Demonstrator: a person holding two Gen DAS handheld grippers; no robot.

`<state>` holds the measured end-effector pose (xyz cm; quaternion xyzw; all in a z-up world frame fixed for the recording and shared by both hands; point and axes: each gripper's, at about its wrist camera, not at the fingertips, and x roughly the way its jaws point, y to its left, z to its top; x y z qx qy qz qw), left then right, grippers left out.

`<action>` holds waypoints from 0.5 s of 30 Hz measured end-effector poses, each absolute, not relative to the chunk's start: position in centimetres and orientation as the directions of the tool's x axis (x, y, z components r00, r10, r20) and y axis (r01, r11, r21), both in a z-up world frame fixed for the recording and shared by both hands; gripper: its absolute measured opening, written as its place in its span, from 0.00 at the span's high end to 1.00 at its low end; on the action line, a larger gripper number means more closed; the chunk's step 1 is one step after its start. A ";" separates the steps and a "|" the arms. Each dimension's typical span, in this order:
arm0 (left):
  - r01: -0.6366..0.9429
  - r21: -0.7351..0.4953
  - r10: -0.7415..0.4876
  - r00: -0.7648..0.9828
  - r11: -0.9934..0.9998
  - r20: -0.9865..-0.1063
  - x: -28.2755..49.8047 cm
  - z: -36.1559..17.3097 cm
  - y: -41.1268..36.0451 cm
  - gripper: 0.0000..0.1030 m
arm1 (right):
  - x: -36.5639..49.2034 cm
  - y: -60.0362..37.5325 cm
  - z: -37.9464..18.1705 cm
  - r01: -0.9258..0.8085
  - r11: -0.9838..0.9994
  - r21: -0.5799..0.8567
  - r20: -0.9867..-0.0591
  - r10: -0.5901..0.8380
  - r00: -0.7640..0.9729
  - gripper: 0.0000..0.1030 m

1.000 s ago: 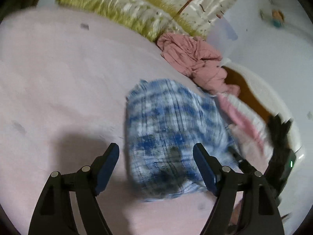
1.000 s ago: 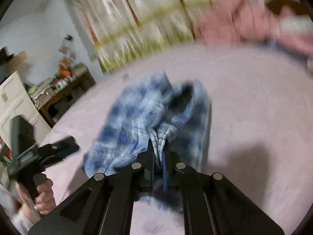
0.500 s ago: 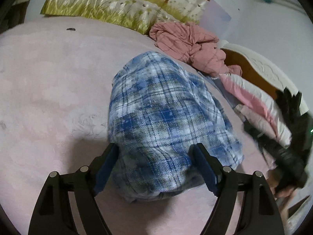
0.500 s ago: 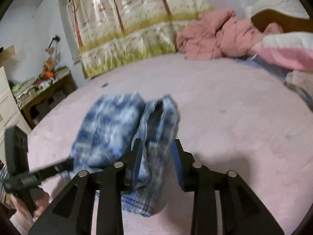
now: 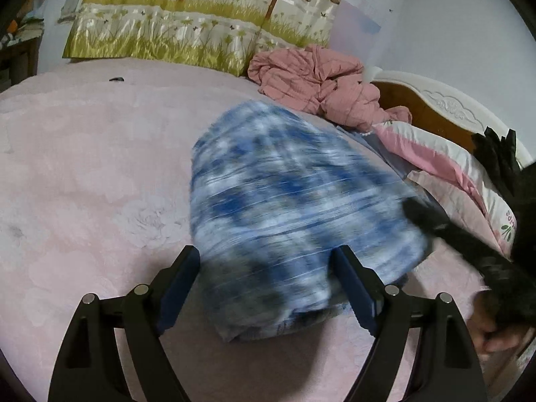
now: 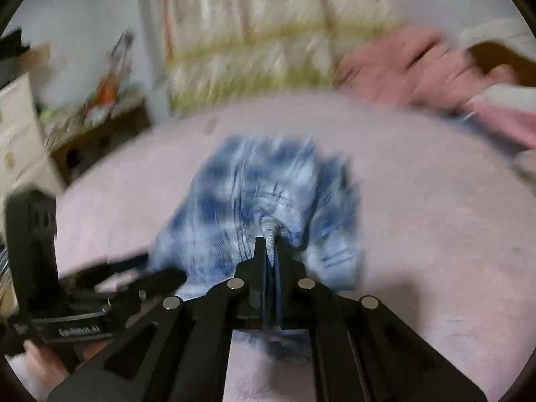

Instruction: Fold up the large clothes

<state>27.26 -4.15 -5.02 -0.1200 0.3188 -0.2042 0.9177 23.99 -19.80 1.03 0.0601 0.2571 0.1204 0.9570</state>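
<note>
Pink bedspread (image 5: 83,167) bears plaid shirt (image 5: 284,201) (right gripper (image 6: 270,244) pinching it, left gripper (image 5: 268,278) spread wide), quilt (image 5: 318,83) beyond

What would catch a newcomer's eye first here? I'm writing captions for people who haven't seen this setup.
The blue plaid garment bundled in the middle of the pink bedspread stands out first. The right gripper is shut on a pinch of its cloth, while the left gripper stands open around its near end. Behind it, a crumpled pink garment lies by the headboard.
</note>
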 end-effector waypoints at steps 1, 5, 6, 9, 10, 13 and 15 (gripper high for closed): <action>0.296 -0.342 -0.444 0.712 0.892 -0.543 27.3 -5.1 -4.2 0.19 | 23.4 -19.9 1.2 -0.209 0.961 0.178 -0.493 0.271 0.827 0.97; 0.275 -0.357 -0.442 0.685 0.893 -0.579 28.1 -6.0 -4.1 0.19 | 24.7 -20.3 -2.2 -0.158 0.977 0.144 -0.633 0.214 0.744 0.94; 0.272 -0.367 -0.447 0.684 0.890 -0.577 28.1 -6.0 -3.9 0.19 | 25.0 -21.2 -2.5 -0.140 0.966 0.218 -0.631 0.249 0.735 0.93; 0.268 -0.395 -0.459 0.699 0.879 -0.549 27.8 -5.8 -3.1 0.19 | 24.8 -22.6 -1.0 -0.108 0.947 0.304 -0.583 0.274 0.765 0.77; 0.272 -0.407 -0.470 0.697 0.872 -0.542 27.8 -5.8 -2.9 0.19 | 24.4 -22.4 0.0 -0.088 0.967 0.239 -0.553 0.210 0.807 0.72; 0.279 -0.408 -0.478 0.687 0.869 -0.548 28.0 -6.0 -3.1 0.19 | 24.5 -21.0 1.7 -0.101 0.992 0.075 -0.498 0.125 0.858 0.63; 0.287 -0.377 -0.463 0.691 0.881 -0.555 27.8 -5.9 -3.6 0.19 | 25.2 -20.8 1.7 -0.178 0.975 0.130 -0.517 0.220 0.827 0.60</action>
